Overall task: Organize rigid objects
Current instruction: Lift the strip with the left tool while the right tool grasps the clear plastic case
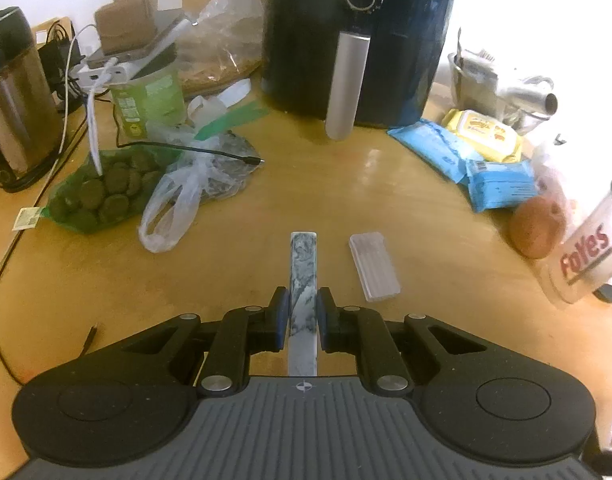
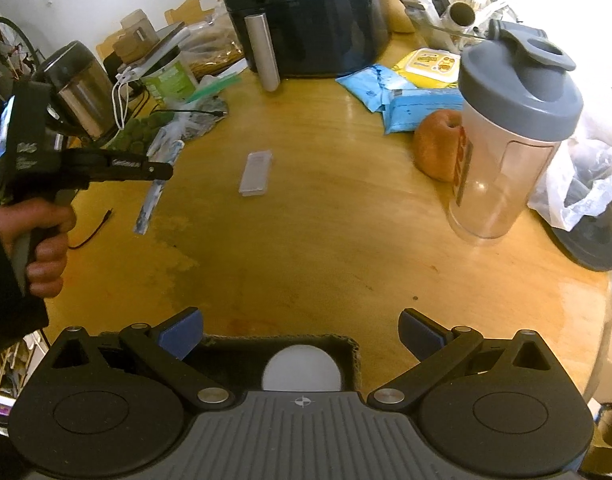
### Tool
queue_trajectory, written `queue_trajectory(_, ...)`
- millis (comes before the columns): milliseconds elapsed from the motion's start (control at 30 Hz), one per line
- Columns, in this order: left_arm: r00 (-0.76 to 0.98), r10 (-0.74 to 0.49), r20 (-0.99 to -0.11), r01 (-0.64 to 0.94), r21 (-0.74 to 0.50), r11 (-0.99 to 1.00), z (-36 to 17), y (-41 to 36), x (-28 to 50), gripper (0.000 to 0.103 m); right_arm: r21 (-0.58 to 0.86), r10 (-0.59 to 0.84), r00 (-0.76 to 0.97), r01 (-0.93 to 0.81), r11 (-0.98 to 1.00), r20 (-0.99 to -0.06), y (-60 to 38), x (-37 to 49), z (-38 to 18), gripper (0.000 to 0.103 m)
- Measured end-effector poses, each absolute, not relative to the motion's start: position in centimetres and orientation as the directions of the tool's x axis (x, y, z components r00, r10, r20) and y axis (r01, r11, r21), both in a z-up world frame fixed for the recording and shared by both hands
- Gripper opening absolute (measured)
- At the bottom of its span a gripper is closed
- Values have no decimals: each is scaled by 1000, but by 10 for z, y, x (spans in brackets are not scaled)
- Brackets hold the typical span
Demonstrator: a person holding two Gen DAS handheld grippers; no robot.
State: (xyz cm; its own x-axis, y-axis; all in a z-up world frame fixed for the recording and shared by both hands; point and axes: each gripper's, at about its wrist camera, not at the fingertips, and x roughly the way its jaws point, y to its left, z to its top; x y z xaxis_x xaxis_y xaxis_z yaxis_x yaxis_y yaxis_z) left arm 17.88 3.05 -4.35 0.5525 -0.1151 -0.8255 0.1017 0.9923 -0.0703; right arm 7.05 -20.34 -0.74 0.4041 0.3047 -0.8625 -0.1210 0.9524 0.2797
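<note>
1. Holding a marbled grey-and-white bar (image 1: 304, 280) in our left gripper (image 1: 303, 312), we have it clamped between the blue pads and lifted clear of the desk (image 1: 346, 200); the right wrist view shows it hanging tilted in the air near the desk's left edge.
2. We keep our right gripper (image 2: 302, 336) wide open with nothing between its pads, hovering at the near edge above a dark, felt-like bin (image 2: 356, 354) that already contains a white round object (image 2: 302, 372).
3. We judge the bin to be the collection spot, so one item looks stowed and the bar is on its way.
4. A pale ridged rectangular block (image 1: 374, 266) lies flat near the middle of the desk, not yet picked up; it seems the next piece left.
5. Whether the apple (image 2: 436, 146) or shaker bottle (image 2: 510, 140) toward the right edge belongs to the sorting, we cannot tell.
</note>
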Motion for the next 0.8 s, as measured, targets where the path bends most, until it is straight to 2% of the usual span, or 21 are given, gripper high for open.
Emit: queue_trajectory(800, 560, -152, -814, 43, -155, 987, -8, 67, 100, 16, 238, 366, 389, -339, 910, -845, -135, 139, -13, 103)
